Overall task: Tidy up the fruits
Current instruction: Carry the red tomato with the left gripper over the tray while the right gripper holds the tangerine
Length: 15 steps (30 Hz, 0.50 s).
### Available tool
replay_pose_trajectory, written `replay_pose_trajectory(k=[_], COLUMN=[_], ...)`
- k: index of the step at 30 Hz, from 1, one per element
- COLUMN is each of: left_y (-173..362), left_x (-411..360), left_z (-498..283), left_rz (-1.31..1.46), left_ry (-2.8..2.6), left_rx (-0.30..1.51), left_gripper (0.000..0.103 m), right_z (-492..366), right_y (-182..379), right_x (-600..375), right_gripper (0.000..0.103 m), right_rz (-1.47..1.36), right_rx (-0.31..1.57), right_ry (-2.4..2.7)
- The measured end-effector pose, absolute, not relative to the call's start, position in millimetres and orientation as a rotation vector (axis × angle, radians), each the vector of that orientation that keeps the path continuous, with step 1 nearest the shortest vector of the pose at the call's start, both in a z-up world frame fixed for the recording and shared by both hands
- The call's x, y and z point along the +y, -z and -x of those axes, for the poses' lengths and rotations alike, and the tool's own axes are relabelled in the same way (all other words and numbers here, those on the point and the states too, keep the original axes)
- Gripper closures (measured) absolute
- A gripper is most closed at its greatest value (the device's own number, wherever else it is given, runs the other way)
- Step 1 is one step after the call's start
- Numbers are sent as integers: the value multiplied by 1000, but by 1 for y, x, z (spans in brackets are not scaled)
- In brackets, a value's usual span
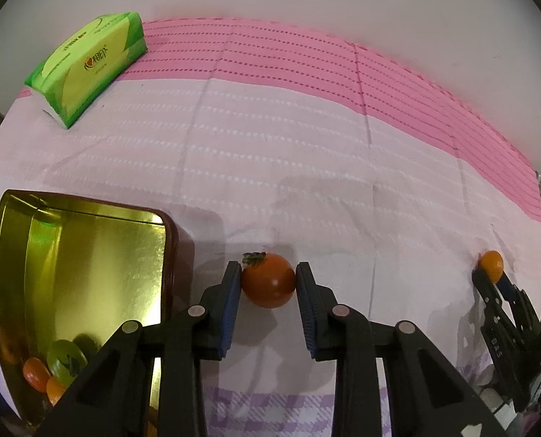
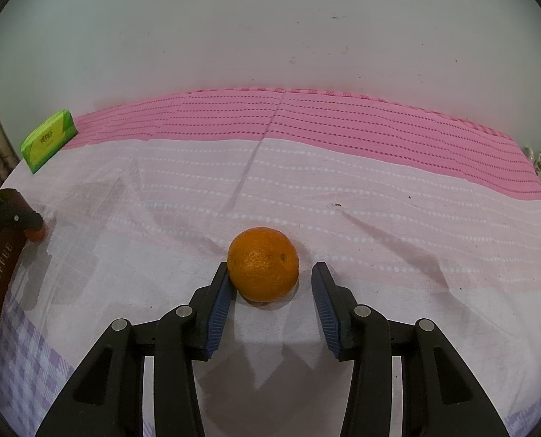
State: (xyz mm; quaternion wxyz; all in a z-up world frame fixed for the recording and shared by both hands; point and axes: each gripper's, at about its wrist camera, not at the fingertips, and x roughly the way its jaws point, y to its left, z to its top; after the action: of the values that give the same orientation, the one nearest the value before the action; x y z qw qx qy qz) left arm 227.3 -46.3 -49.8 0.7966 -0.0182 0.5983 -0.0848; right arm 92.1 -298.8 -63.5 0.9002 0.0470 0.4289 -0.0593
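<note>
Left gripper (image 1: 268, 280) clamped on tomato (image 1: 268, 281) beside tin (image 1: 88, 255); right gripper (image 2: 269, 278) apart around orange (image 2: 263, 264); tissue pack (image 1: 88, 67) far off.

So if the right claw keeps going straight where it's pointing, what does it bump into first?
Probably the orange, sitting between the right claw tips; one pad looks to touch it. Beyond that, just the tablecloth.
</note>
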Motion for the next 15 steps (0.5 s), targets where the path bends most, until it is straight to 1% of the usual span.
replay_pose_trajectory(k=[8, 15], left_y=[22, -4], left_x=[-27, -5], left_z=[-199, -166], left_rz=[61, 75], left_ry=[215, 209], left_rx=[1243, 1197], left_gripper=[76, 76], right_z=[-96, -96], right_y=[64, 65], right_x=[-294, -295], right_gripper=[54, 54], right_rz=[-69, -66], right_rx=[896, 896], right_ry=[124, 124])
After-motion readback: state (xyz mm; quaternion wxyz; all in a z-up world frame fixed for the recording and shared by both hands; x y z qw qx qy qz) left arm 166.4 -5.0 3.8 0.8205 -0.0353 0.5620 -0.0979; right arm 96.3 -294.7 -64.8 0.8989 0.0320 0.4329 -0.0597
